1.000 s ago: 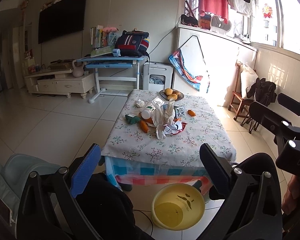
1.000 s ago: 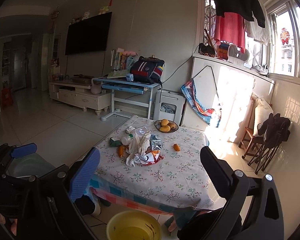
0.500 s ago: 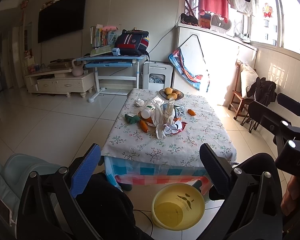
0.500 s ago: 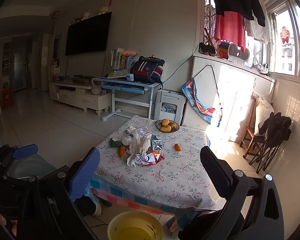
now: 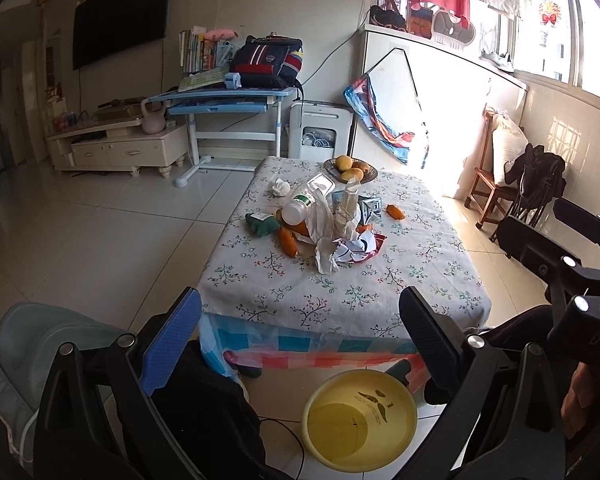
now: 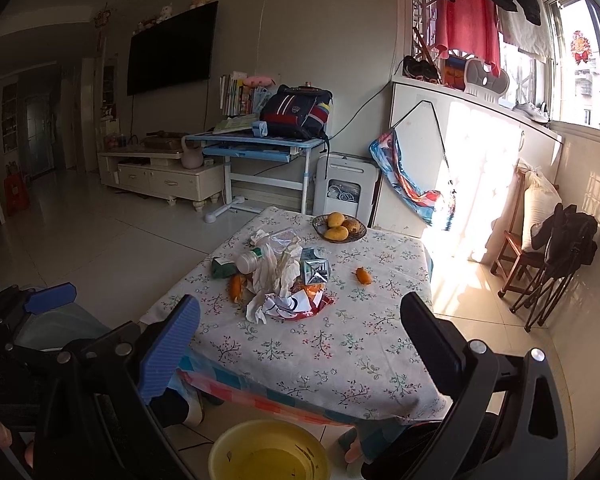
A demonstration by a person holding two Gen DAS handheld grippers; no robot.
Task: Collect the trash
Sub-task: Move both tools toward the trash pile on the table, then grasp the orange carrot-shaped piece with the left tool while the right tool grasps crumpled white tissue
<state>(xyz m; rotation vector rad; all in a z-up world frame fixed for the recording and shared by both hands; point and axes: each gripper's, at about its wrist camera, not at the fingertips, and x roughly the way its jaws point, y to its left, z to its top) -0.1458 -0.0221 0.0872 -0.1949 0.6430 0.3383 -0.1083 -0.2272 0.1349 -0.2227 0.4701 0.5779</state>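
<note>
Living room with tiled floor; low table (image 5: 340, 300) under a floral cloth fills the middle of both views. Trash pile (image 5: 328, 228) sits near the table's centre, a bit toward the left edge: crumpled white paper, a tipped plastic bottle (image 5: 300, 206) with green label, a silver carton (image 5: 370, 210), a red-and-white wrapper (image 5: 358, 248) at the pile's near side, a dark green crumpled item (image 5: 262, 224) on its left. Orange peel bits (image 5: 288, 240) lie beside the pile, one more piece (image 5: 395, 212) apart toward the right edge. White tissue wad (image 5: 280, 188) near the far left corner. Fruit bowl (image 6: 339, 228) at the far edge. Yellow basin (image 5: 360, 420) on the floor just below the near edge, some liquid inside. Left gripper (image 5: 300, 344) hangs in front of the near edge, jaws spread wide, nothing between them. Right gripper (image 6: 300, 344) likewise spread wide and empty, well short of the pile. TV, blue desk with backpack (image 6: 296, 112) and white cabinet stand along the far wall.
</note>
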